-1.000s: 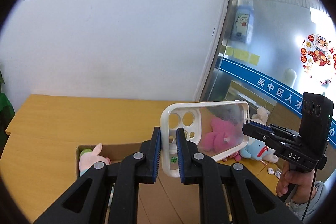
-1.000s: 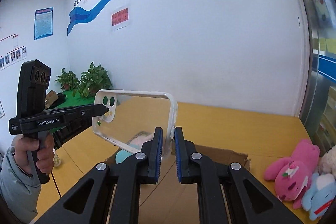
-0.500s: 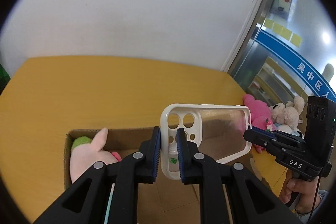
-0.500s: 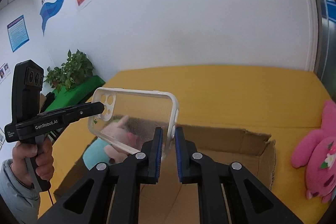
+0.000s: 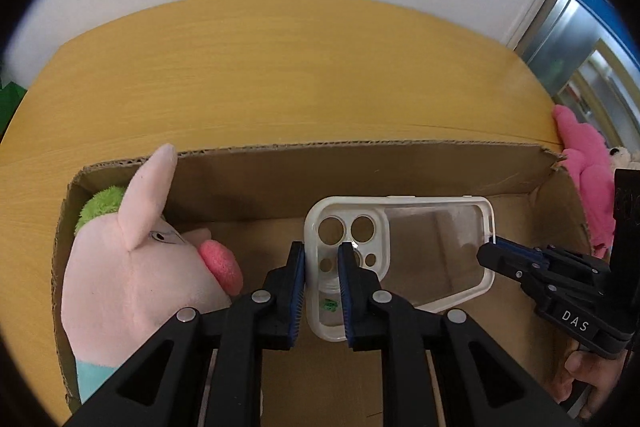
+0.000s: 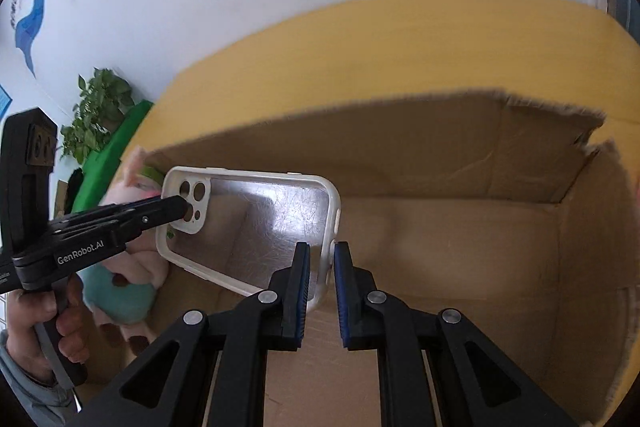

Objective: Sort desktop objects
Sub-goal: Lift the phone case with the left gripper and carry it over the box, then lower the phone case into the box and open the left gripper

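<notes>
A clear phone case with a white rim hangs inside an open cardboard box. My left gripper is shut on its camera end. My right gripper is shut on the other end, seen in the right wrist view on the case. Each gripper shows in the other's view: the right gripper and the left gripper. A pink pig plush lies at the box's left end, also in the right wrist view.
The box stands on a yellow wooden table against a white wall. Pink and other plush toys lie on the table right of the box. A green plant stands beyond the table's left end.
Both grippers have tilted down and carried the phone case from above the box down into it. The grip on each end has not changed.
</notes>
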Motion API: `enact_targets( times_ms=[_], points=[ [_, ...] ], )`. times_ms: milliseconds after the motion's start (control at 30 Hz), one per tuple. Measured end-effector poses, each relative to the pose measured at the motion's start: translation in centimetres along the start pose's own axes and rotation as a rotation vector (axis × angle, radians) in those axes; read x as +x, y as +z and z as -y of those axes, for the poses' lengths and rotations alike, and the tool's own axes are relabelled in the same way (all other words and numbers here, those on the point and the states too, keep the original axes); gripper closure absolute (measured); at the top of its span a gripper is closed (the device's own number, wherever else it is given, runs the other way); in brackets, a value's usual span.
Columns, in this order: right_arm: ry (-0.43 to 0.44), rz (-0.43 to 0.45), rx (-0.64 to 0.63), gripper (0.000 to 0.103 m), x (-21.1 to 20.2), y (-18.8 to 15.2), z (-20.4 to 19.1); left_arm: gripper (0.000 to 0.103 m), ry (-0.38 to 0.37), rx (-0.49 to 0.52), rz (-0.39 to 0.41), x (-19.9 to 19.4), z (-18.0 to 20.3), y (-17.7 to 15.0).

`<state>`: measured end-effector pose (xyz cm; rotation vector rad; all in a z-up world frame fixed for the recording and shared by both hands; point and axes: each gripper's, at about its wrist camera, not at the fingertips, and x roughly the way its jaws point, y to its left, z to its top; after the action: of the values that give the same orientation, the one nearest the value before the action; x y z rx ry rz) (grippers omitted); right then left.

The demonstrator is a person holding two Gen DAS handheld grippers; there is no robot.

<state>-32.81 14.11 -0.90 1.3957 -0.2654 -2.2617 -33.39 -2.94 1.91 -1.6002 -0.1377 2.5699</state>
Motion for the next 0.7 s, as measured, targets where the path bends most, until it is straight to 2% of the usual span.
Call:
enact_targets(
  times_ms=[133,233,300,333,367,433,500,567,600,667,700],
  points=[
    [-0.018,-0.029,0.013,0.09,1.8,-0.6,0.2,0.086,0.093,0.03,-0.034,1.1,0.9,0.0],
    [-0.068,-0.022,-0.017,0.088,1.5,-0.5,0.0,0.085,0.111,0.017,-0.042,1.1,1.2,-0.1],
    [-0.091,-0.005,-0.008,0.067,0.4,-0.4,-0.1,0.085,0.106,0.018,-0.03,0.4,1.6,-0.3],
    [-0.094,0.01,-0.011,0.05,-0.4,-0.5,-0.3,0.083,0.113,0.02,-0.024,-0.1,1.7,-0.5],
    [-0.096,0.038,-0.023,0.042,-1.6,-0.6,-0.6,0.082,0.134,0.019,-0.007,-1.2,1.6,-0.8],
    [-0.1,0.106,-0.06,0.04,-4.8,-1.2,-1.5,0.082,0.15,0.021,0.059,-4.0,1.3,-1.6],
    [-0.081,0.172,-0.077,0.032,-8.2,-2.1,-2.1,0.079,0.139,0.007,0.153,-7.8,0.8,-2.9],
    [-0.073,0.238,-0.095,0.011,-11.4,-3.5,-2.6,0.061,0.163,0.001,0.261,-12.3,0.5,-5.1],
    [-0.092,0.271,-0.104,0.007,-13.1,-4.3,-3.1,0.054,0.202,0.007,0.321,-14.4,0.6,-6.4],
    [-0.143,0.305,-0.124,0.004,-15.0,-5.2,-4.8,0.019,0.275,0.045,0.466,-18.7,2.2,-9.5],
    [-0.153,0.315,-0.138,0.004,-15.8,-5.8,-5.6,0.017,0.275,0.077,0.544,-20.7,3.0,-11.1]
  ],
)
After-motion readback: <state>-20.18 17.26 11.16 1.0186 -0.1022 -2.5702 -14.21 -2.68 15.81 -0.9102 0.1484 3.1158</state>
